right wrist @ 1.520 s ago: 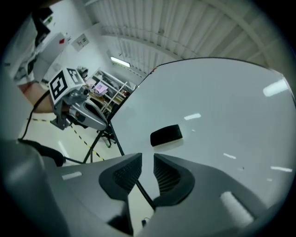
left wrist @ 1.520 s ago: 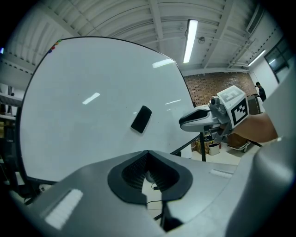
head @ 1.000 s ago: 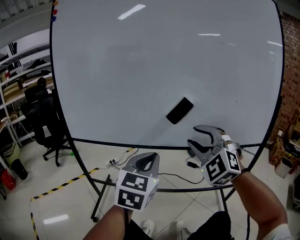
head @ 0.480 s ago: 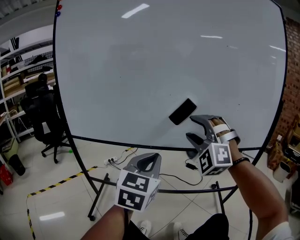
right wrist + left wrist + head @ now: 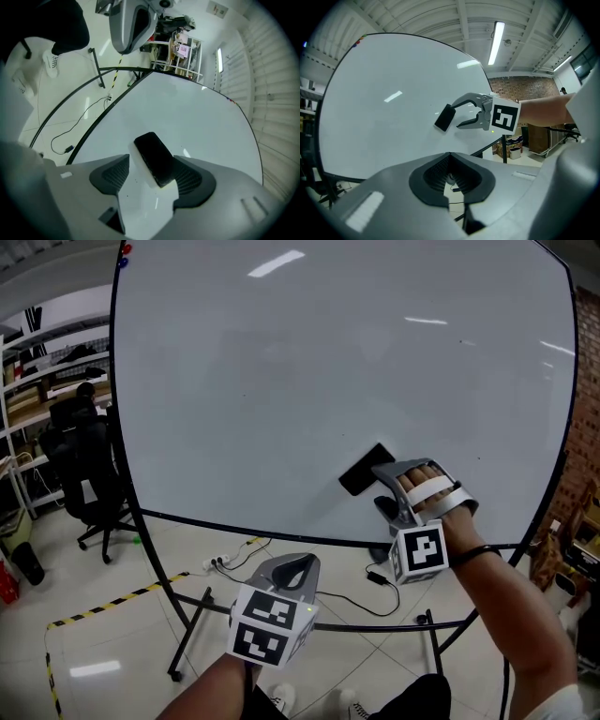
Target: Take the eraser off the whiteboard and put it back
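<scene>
A black eraser [image 5: 364, 470] sticks tilted on the lower right of the whiteboard [image 5: 281, 381]. My right gripper [image 5: 378, 486] points level at the board with its jaws opening. In the right gripper view the eraser [image 5: 154, 158] lies between the jaws and the pads do not press on it. The left gripper view shows the same eraser [image 5: 444, 117] at the right gripper's [image 5: 455, 115] tips. My left gripper [image 5: 286, 568] hangs lower, in front of the board's bottom edge. It is shut and holds nothing.
The whiteboard stands on a black tube frame [image 5: 192, 624] over a tiled floor. A cable and plug [image 5: 375, 577] lie beneath it, with yellow-black tape [image 5: 112, 606] to the left. An office chair [image 5: 84, 470] and shelves [image 5: 47, 371] are at far left, and a brick wall [image 5: 586, 381] at right.
The right gripper rose and went forward to the eraser, rolled, and its jaws widened until they stand on either side of it. The left gripper stayed put.
</scene>
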Demonstrator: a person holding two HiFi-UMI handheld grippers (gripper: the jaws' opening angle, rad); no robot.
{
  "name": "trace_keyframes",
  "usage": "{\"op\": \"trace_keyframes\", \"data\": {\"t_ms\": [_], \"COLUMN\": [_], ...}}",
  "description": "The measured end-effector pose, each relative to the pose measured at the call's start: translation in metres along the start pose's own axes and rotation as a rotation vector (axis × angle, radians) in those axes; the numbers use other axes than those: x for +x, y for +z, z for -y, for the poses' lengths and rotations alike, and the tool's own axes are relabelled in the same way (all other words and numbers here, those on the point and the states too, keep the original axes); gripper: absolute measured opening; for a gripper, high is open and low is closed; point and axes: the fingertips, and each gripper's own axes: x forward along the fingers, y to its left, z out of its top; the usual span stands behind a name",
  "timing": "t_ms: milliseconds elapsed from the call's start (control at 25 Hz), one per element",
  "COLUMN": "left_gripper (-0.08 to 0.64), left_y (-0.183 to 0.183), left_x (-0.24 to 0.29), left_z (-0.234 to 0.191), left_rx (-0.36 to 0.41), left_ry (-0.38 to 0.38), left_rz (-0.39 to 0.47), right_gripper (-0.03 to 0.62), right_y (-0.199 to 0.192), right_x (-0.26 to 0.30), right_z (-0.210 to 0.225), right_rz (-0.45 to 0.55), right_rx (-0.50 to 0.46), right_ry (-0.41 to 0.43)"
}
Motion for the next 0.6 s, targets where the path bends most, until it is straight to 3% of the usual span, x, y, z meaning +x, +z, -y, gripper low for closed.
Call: {"op": "trace_keyframes", "data": {"t_ms": [240, 600], "left_gripper": [0.017, 0.017], "left_y": [0.003, 0.004], "left_x": [0.002, 0.001], "left_z": [0.001, 0.0], "left_rx": [0.005, 0.001], "left_ry": [-0.003, -0.005], "left_rz": [0.004, 0.008], "right_gripper": [0.371, 0.388], "right_y": [0.001, -0.004], "right_x": [0.017, 0.041], "right_z": [-0.002, 0.005], "right_rz": [-0.008, -0.036], "right_rx": [-0.099, -0.128], "right_ry": [0.015, 0.033]}}
